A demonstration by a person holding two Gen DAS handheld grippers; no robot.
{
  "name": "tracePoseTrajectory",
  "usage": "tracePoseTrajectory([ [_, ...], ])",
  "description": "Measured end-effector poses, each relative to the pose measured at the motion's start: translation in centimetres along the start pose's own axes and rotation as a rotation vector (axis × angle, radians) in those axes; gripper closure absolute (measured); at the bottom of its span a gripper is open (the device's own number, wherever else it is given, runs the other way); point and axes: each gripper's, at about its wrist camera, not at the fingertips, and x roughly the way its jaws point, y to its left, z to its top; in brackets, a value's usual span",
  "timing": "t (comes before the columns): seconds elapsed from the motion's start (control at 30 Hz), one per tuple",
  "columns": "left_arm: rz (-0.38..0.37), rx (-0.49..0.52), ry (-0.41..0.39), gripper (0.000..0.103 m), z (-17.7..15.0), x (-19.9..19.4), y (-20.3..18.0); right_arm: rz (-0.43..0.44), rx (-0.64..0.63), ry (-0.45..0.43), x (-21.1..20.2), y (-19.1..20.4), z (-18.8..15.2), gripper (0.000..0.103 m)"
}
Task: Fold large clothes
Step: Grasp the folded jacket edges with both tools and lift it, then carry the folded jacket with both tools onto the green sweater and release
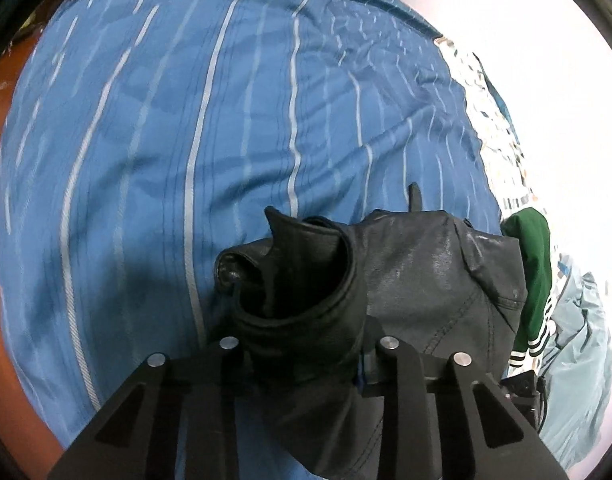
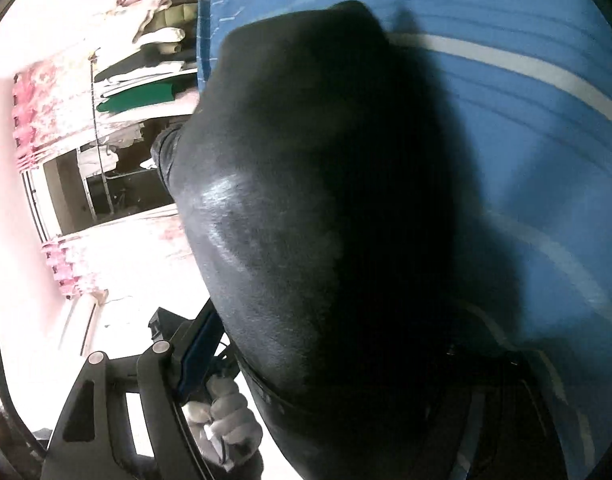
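Note:
A black leather jacket (image 1: 426,280) lies bunched on the blue striped bedspread (image 1: 185,120). In the left wrist view, a rolled cuff or collar of it (image 1: 297,288) sits between the fingers of my left gripper (image 1: 306,346), which is shut on the jacket. The right wrist view is mostly filled by the jacket (image 2: 306,200), its bulk lying across the gap of my right gripper (image 2: 314,332). That gripper's jaws stand wide; the left finger's blue pad (image 2: 193,348) is bare beside the leather, and the right finger is lost in shadow. A white-gloved hand (image 2: 225,428) shows below.
A green garment with white stripes (image 1: 534,280) and a pale blue one (image 1: 578,340) lie at the bed's right edge by the white floor (image 1: 526,20). An orange-brown border (image 1: 1,120) runs on the left. Shelves of folded clothes (image 2: 153,60) and pink curtains (image 2: 45,100) stand beyond the bed.

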Motion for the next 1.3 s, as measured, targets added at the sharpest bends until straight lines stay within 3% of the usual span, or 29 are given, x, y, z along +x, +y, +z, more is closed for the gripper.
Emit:
tracePoseTrajectory([
  [0.03, -0.008, 0.014, -0.005, 0.08, 0.4, -0.5, -0.4, 0.014, 0.002, -0.015, -0.1, 0.2, -0.2, 0.043],
  [0.13, -0.008, 0.072, -0.019, 0.081, 1.2, -1.9, -1.9, 0.058, 0.003, -0.035, 0.0, 1.4, -0.5, 0.053],
  [0.4, -0.045, 0.199, -0.077, 0.082, 5.0, -5.5, -8.1, 0.114, -0.012, -0.096, -2.7, 6.6, -0.4, 0.06],
  [0.67, -0.197, 0.299, -0.116, 0.082, 10.6, -4.6, -21.3, 0.148, -0.11, -0.206, -12.1, 14.5, 5.7, 0.06],
  [0.83, -0.333, 0.359, -0.097, 0.082, 13.6, -0.6, -33.2, 0.143, -0.153, -0.339, -20.0, 18.2, 11.7, 0.06],
  [1.0, -0.421, 0.424, -0.019, 0.082, 14.4, 6.6, -44.3, 0.158, -0.131, -0.469, -28.1, 17.5, 17.8, 0.061],
  [1.13, -0.395, 0.507, 0.071, 0.082, 12.0, 14.7, -50.0, 0.144, -0.067, -0.538, -33.9, 13.3, 22.6, 0.06],
  [1.3, -0.31, 0.558, 0.19, 0.077, 9.2, 22.6, -50.9, 0.097, 0.096, -0.535, -37.6, 4.0, 26.5, 0.06],
])
